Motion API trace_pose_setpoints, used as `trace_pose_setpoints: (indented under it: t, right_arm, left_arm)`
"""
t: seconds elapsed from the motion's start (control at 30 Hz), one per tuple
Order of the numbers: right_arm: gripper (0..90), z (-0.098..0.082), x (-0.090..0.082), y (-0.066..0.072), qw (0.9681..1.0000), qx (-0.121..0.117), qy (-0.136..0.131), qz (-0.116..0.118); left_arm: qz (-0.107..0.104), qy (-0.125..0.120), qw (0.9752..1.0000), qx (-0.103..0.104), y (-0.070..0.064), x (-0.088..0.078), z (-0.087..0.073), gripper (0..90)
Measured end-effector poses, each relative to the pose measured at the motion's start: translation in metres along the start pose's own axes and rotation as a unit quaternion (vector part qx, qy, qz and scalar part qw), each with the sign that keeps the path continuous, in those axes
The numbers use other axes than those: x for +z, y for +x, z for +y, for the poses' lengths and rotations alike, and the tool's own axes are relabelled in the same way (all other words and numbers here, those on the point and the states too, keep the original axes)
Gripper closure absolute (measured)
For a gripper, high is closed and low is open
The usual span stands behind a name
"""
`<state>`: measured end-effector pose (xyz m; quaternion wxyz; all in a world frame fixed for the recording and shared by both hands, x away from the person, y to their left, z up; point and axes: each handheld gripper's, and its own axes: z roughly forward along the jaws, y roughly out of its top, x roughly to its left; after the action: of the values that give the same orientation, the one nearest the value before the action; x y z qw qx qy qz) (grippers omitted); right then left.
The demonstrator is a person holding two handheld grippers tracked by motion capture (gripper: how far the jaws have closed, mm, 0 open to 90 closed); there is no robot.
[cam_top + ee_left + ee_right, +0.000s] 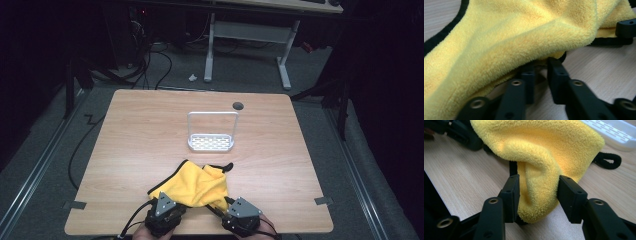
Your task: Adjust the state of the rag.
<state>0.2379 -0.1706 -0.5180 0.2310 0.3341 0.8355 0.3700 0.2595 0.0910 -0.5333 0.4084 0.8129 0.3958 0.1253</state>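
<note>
Straddling the yellow cloth (197, 186) at the table (280, 150) edge, both claws stand unclamped.

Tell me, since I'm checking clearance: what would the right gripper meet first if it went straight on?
The right gripper would meet the yellow cloth first; a fold already lies between its jaws. The white rack sits farther behind.

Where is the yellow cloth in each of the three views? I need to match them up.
High view: the cloth lies bunched at the near middle of the table, just ahead of both grippers.
Left gripper view: it covers the upper left, draping down over the jaw tips.
Right gripper view: a fold hangs at centre between the jaws.
Shared landmark: the cloth's black edging.
</note>
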Motion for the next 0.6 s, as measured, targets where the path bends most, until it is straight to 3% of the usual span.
trace_pose_setpoints:
  t: [0.07,0.13,0.3,0.37,0.47,0.5,0.57,0.6]
  right_arm:
    - [67.8,0.0,0.001,0.0,0.9999,-0.003,0.008,-0.007]
    - [83.6,0.0,0.0,-0.001,0.9998,-0.004,0.01,-0.016]
    - [85.0,0.006,-0.016,-0.015,0.9985,0.022,-0.033,-0.037]
    - [84.6,0.011,-0.023,-0.021,0.9971,0.032,-0.052,-0.046]
    - [84.3,0.014,-0.027,-0.029,0.995,0.054,-0.069,-0.05]
    - [84.1,0.014,-0.025,-0.029,0.995,0.056,-0.066,-0.05]
    - [84.0,0.011,-0.021,-0.029,0.9958,0.06,-0.057,-0.039]
    - [83.9,0.01,-0.019,-0.027,0.9962,0.062,-0.053,-0.031]
  left_arm:
    - [0.002,-0.005,1.0,0.007,0.001,-0.002,0.0,89.9]
    - [-0.001,-0.011,0.9999,0.007,0.002,-0.005,0.001,90.0]
    - [0.009,-0.055,0.9984,0.01,0.006,-0.027,0.009,90.0]
    - [0.004,-0.069,0.9976,0.006,0.009,-0.034,0.012,90.0]
    - [-0.013,-0.063,0.9979,0.0,0.007,-0.028,0.009,89.6]
    - [-0.025,-0.045,0.9987,-0.003,0.005,-0.022,0.008,76.7]
    - [-0.046,-0.034,0.9984,-0.002,-0.003,-0.013,0.005,64.5]
    - [-0.05,-0.031,0.9982,0.011,-0.01,-0.011,0.005,60.6]
